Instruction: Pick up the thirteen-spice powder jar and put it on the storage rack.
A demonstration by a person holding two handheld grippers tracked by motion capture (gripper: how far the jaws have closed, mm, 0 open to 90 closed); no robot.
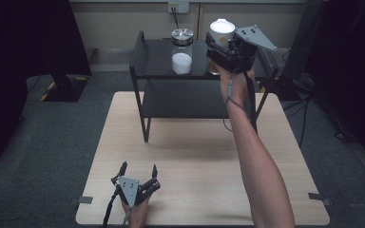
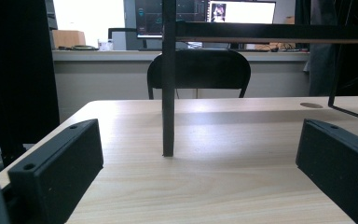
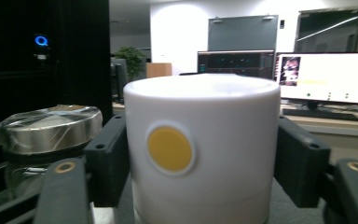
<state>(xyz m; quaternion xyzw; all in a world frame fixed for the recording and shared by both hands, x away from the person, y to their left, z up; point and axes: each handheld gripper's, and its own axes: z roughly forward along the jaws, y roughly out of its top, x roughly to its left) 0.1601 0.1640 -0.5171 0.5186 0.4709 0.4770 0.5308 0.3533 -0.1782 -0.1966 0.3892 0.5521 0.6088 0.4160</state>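
Observation:
A white cylindrical container with a yellow dot stands at the right of a black shelf rack's top level. My right gripper reaches over the table to it. In the right gripper view its jaws sit against both sides of the container with no gap showing. My left gripper rests near the table's front edge. It is open with nothing between its jaws and faces the rack's leg.
A glass jar with a metal lid and white powder stands on the rack's top, left of the white container. The rack stands on the far half of the wooden table. A black chair is beyond.

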